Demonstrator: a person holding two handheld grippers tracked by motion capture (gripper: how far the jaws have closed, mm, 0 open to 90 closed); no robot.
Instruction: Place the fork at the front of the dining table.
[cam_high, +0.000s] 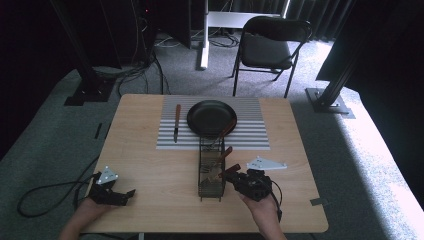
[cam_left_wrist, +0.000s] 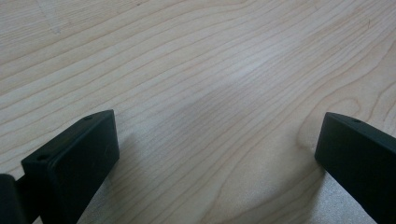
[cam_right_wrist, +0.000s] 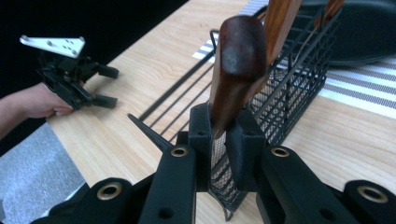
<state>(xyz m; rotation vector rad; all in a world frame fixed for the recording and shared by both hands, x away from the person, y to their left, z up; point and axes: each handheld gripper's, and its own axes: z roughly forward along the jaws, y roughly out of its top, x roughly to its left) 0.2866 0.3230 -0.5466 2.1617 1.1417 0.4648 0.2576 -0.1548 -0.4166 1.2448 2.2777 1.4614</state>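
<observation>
A: On the wooden table, what surrounds the grippers?

B: A black wire basket stands upright near the front edge, just left of the right gripper. Behind it lies a grey striped mat with one black plate on it and one knife to the plate's left, lying lengthwise, apart from the plate.

A: How many utensils are in the basket?

B: Three brown wooden handles lean out of it toward the right. What their hidden ends are cannot be told.

A: And the grippers?

B: The right gripper's jaws are pressed onto the nearest wooden handle, pinching it just above the basket rim. The left gripper, held at the table's front left corner well apart from the basket, has its jaws spread wide over bare wood, with nothing between them.

A: Anything beyond the table?

B: One black folding chair on grey carpet, cables, and dark metal stands. No readable writing anywhere.
</observation>
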